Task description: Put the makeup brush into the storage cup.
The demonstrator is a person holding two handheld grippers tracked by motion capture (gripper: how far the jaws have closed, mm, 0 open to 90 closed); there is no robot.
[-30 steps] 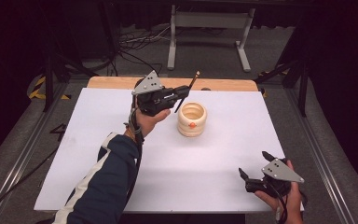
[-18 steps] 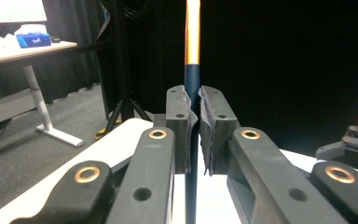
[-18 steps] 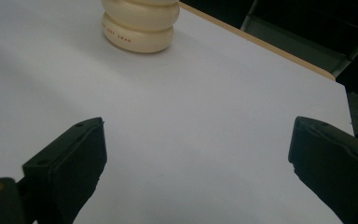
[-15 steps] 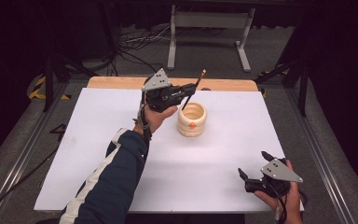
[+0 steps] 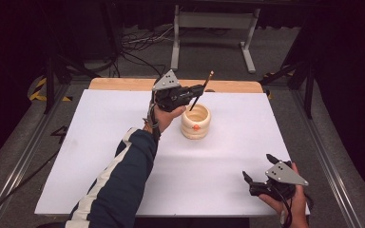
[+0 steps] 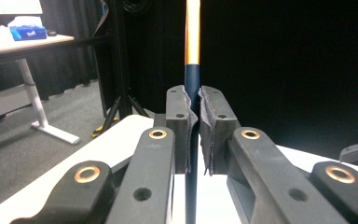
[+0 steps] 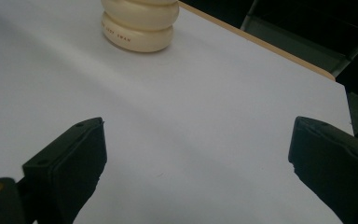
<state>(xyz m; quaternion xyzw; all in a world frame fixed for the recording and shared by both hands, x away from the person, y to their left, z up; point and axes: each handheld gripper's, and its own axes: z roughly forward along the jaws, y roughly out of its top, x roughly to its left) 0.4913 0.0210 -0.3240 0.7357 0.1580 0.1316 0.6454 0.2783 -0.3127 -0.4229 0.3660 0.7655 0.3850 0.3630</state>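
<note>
A cream ribbed cup (image 5: 196, 121) stands on the white table (image 5: 100, 142) right of centre toward the back; its lower rings (image 7: 140, 25) show in the right gripper view. My left gripper (image 5: 200, 89) is shut on a thin pen (image 5: 200, 90) with a dark lower barrel and an orange upper part (image 6: 192, 32). The pen is held tilted just above the cup's rim, its dark tip pointing down toward the opening. My right gripper (image 5: 259, 168) rests open near the table's front right corner, with nothing between its jaws (image 7: 196, 158).
A wooden strip (image 5: 123, 84) runs along the table's far edge. Beyond it are a grey stand's legs (image 5: 211, 33) and cables on the floor. Metal rails flank the table on both sides. A wide stretch of white surface lies between the cup and the right gripper.
My left gripper has moved right and slightly forward with the pen, bringing it from beside the cup to over its rim. The right gripper has stayed put.
</note>
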